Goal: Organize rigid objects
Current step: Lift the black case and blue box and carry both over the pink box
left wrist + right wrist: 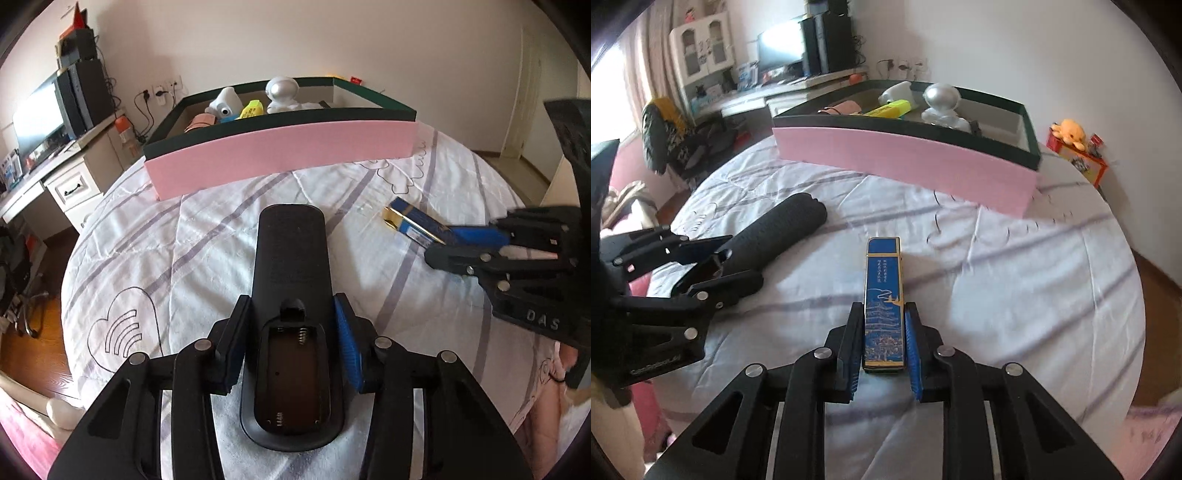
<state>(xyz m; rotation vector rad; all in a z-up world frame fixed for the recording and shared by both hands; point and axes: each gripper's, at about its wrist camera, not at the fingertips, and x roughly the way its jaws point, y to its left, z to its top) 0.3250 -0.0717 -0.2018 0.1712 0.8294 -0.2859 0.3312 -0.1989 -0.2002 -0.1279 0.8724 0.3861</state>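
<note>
While both items sit on the bed short of the box [280, 147], I've got left gripper [291, 339] clamped on remote [291, 258], right gripper [882, 343] on blue case [884, 295]; rigid, light, slick; side grips look right.

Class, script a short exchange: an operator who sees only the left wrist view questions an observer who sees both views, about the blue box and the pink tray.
Operator: Is the right gripper squarely on the blue box?
Observer: Yes, a pad presses each long side, close to the box's near end.
Operator: Anything beyond the pink tray?
Observer: A yellow plush toy sits on a red box by the wall.
</note>
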